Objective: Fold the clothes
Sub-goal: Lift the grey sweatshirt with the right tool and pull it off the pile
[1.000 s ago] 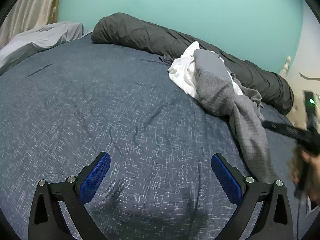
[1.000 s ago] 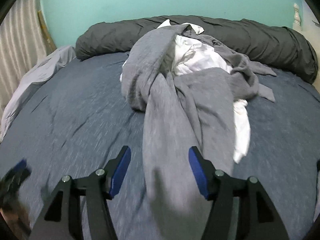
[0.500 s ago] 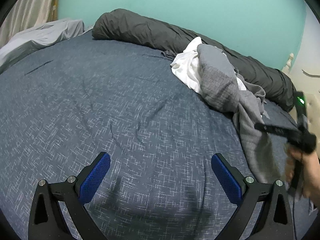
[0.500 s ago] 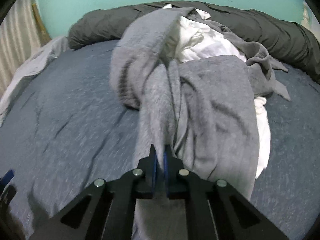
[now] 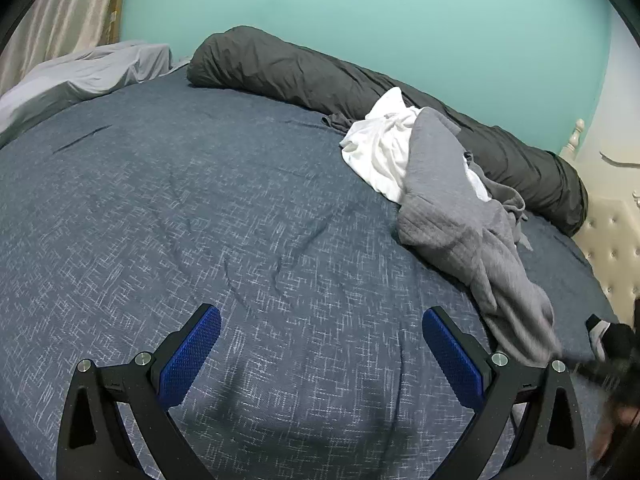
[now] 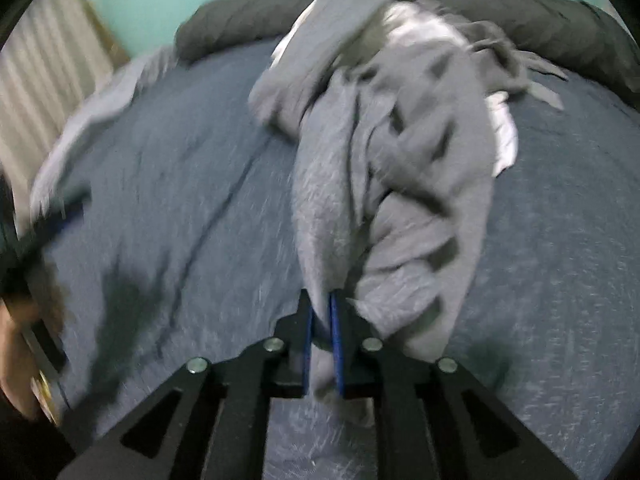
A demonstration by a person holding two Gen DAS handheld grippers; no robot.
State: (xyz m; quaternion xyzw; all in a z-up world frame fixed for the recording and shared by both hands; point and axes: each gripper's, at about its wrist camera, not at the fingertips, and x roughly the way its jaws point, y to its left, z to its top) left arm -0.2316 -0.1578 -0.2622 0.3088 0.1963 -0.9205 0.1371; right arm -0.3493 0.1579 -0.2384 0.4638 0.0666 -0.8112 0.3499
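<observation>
A crumpled grey garment (image 5: pixel 452 200) lies over a white garment (image 5: pixel 380 152) at the far right of the bed. In the right wrist view a long strip of the grey garment (image 6: pixel 420 120) runs down into my right gripper (image 6: pixel 320 298). Its blue pads pinch that strip, and the jaws are opening slightly with the cloth still between them. The white garment (image 6: pixel 424 28) peeks out at the top of the pile. My left gripper (image 5: pixel 320 312) hovers open over bare bedcover, well left of the clothes, with nothing between its fingers.
The bed has a dark blue cover (image 5: pixel 200 200). A rolled dark grey duvet (image 5: pixel 320 76) lies along the teal wall. A light grey sheet (image 5: pixel 88 72) sits at the far left by a curtain (image 5: pixel 60 12). A tufted headboard (image 5: pixel 612 240) borders the right.
My right gripper went from open around the grey strip to shut on it, then pulled it towards me, stretching the garment. The left gripper has stayed open in place.
</observation>
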